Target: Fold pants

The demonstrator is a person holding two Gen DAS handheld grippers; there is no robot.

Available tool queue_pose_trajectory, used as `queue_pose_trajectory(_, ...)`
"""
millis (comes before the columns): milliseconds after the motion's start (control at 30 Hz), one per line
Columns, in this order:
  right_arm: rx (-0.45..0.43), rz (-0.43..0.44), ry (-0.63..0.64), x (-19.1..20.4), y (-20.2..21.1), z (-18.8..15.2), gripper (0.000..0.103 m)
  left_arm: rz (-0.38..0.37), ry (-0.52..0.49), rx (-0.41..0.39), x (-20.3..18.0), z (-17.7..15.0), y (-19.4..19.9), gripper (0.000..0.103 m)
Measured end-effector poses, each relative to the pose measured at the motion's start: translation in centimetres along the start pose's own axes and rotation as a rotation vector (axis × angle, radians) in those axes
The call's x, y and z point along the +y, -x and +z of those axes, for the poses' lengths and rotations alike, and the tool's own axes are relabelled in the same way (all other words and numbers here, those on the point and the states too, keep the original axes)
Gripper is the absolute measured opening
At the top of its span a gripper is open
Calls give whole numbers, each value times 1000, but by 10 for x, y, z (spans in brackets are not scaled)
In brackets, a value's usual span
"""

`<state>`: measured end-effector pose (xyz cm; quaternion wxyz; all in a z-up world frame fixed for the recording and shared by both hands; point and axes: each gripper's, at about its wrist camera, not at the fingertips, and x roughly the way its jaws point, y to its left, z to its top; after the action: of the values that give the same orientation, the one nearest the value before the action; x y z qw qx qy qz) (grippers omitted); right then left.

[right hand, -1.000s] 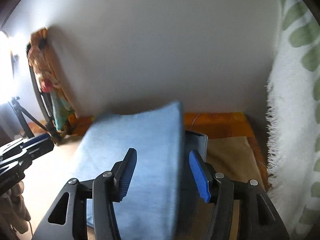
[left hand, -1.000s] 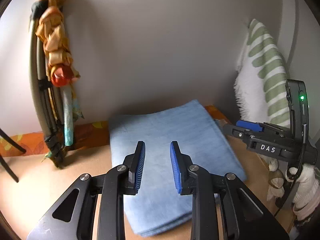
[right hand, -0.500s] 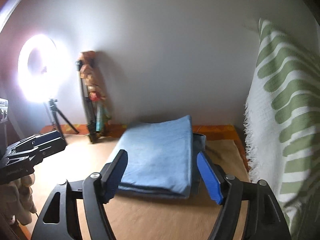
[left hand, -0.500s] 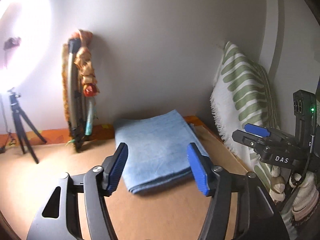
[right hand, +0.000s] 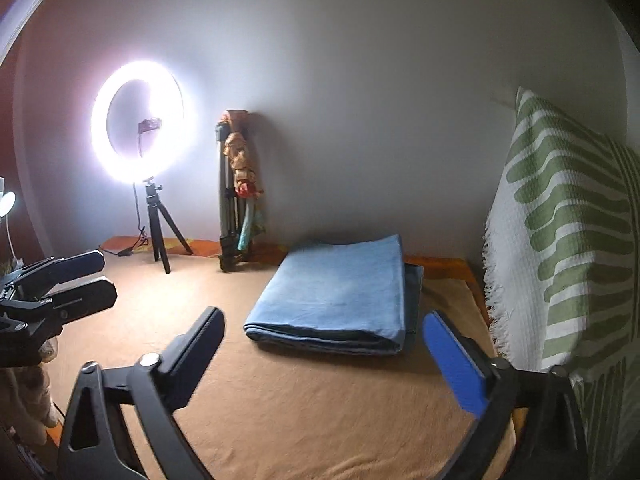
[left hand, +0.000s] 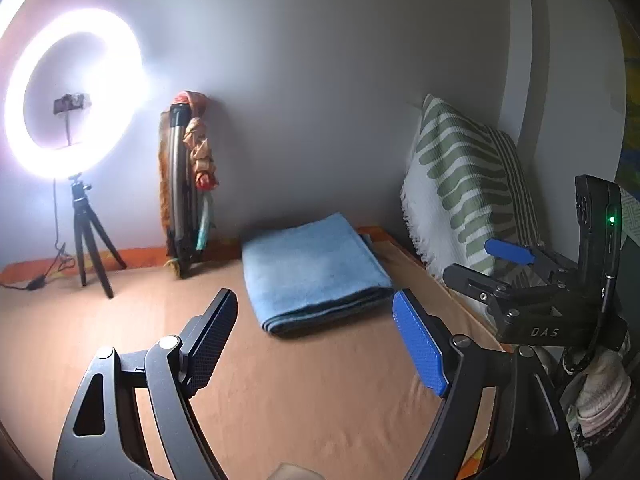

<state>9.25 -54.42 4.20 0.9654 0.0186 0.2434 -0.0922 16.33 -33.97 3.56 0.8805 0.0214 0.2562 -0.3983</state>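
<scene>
Both grippers, the left gripper and the right gripper, have just been opening and stand spread with nothing between the jaws, while the folded blue pants lie on the tan sheet at twelve o'clock, apart from both.

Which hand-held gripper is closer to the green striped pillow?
Right. The right hand-held gripper sits beside the pillow; the left hand-held gripper sits farther off, across the folded pants.
</scene>
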Motion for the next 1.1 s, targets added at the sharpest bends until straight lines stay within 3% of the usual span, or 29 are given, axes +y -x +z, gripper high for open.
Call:
queue_pose_trajectory(400, -7, -45, 34, 30, 22, -16, 103, 25, -39, 24, -12, -8, 21, 80)
queue_pose_trajectory(1100, 7, -66, 9, 35, 39, -23, 103, 24, -58, 3, -16, -11, 45, 83)
